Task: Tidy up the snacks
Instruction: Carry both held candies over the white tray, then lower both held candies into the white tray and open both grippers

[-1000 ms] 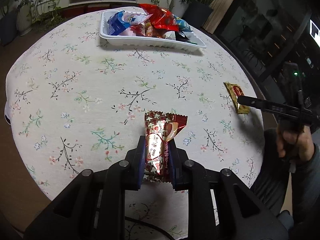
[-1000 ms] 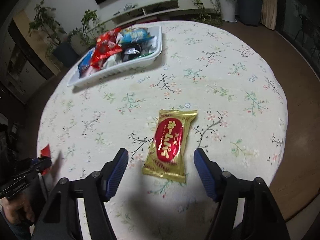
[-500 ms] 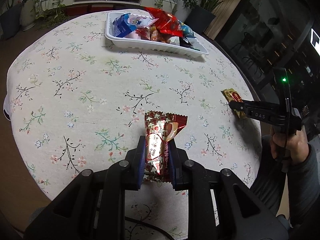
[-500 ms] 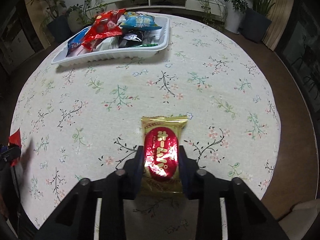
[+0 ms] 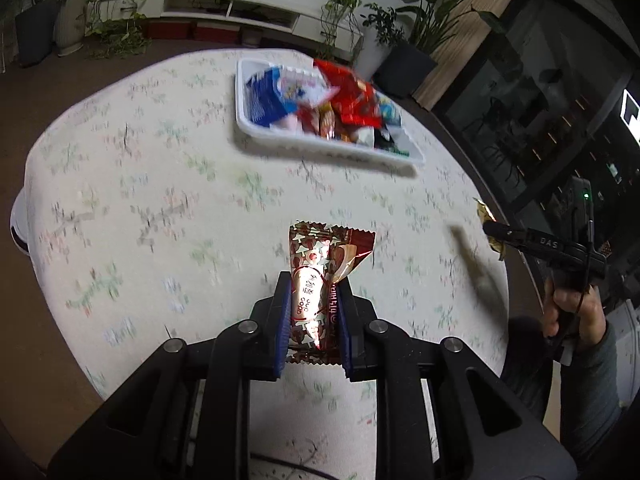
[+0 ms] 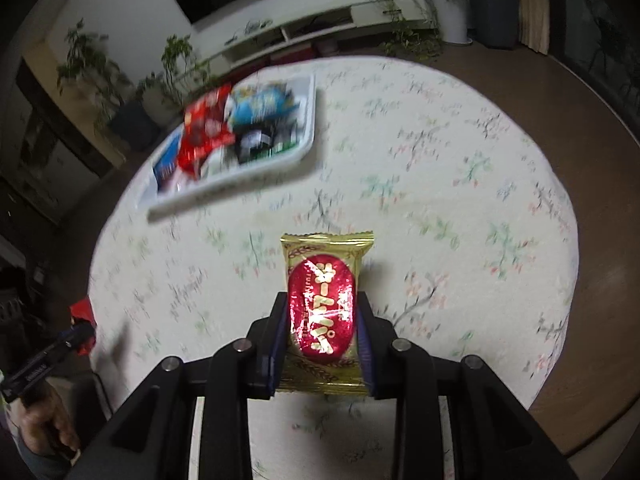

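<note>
My left gripper (image 5: 313,280) is shut on a brown-and-red snack packet (image 5: 320,272), held clear above the flowered tablecloth. My right gripper (image 6: 322,300) is shut on a gold packet with a red oval label (image 6: 323,304), also lifted off the table. In the left wrist view the right gripper (image 5: 490,229) shows at the right edge with the gold packet (image 5: 482,210) in its tip. In the right wrist view the left gripper (image 6: 82,330) shows at the left edge with a red wrapper corner (image 6: 82,308). A white tray (image 5: 280,136) (image 6: 224,188) full of snacks sits at the far side.
The round table (image 5: 120,200) carries a floral cloth and its edge curves close on the right (image 6: 560,320). A person's hand (image 5: 572,308) grips the right tool. Potted plants and a low white cabinet (image 5: 224,8) stand beyond the table.
The right gripper closed on the gold packet and raised it off the cloth. The left gripper rose with its packet. Both views have swung toward the tray.
</note>
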Demonstrator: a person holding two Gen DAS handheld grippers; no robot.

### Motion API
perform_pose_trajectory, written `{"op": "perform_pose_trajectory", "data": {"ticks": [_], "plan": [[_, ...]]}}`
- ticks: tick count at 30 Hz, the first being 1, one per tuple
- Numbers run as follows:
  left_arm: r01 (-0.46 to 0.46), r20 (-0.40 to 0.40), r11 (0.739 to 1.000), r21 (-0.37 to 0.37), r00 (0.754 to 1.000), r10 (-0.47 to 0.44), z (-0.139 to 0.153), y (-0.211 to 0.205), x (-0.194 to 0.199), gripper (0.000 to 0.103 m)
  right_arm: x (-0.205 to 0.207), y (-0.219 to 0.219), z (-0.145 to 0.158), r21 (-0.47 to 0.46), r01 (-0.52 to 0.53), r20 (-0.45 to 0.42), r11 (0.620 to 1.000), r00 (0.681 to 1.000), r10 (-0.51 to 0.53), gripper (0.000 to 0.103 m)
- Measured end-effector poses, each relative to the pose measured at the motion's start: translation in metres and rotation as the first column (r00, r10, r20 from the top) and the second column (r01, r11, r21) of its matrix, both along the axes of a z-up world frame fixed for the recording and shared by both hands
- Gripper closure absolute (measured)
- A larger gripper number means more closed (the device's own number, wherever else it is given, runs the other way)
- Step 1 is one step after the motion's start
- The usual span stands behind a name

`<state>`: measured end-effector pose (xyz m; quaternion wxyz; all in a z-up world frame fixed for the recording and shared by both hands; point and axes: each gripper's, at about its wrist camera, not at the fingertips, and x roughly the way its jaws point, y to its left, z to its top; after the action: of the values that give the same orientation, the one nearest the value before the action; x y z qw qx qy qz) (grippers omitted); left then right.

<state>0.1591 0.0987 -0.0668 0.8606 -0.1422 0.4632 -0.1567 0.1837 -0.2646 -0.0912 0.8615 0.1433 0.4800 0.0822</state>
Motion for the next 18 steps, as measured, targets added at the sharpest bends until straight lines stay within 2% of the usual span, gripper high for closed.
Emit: {"op": "perform_pose_trajectory", "data": {"ticks": [5, 7, 11, 14, 18], "plan": [[-0.003, 0.042, 1.000, 0.011, 0.999, 0.002, 0.027, 0.005, 0.046, 0.085, 0.037, 0.002, 0.045, 0.037, -0.015, 0.092, 0.999, 0.996, 0.011, 0.070], [-0.012, 0.059, 1.000, 0.001, 0.998, 0.012, 0.038, 0.007, 0.075, 0.085, 0.056, 0.011, 0.062, 0.048, -0.040, 0.131, 0.998, 0.991, 0.034, 0.070], [-0.012, 0.092, 1.000, 0.018, 0.996, 0.010, 0.058, -0.002, 0.130, 0.085, 0.100, 0.039, 0.084, 0.018, -0.087, 0.176, 0.996, 0.981, 0.082, 0.070], [-0.004, 0.095, 1.000, 0.026, 0.995, 0.002, 0.065, -0.012, 0.169, 0.085, 0.138, 0.064, 0.082, -0.006, -0.124, 0.159, 0.992, 0.980, 0.123, 0.070], [-0.007, 0.079, 0.999, 0.039, 0.997, 0.004, 0.056, -0.023, 0.214, 0.085, 0.177, 0.091, 0.064, -0.032, -0.149, 0.117, 0.988, 0.981, 0.152, 0.070]]}}
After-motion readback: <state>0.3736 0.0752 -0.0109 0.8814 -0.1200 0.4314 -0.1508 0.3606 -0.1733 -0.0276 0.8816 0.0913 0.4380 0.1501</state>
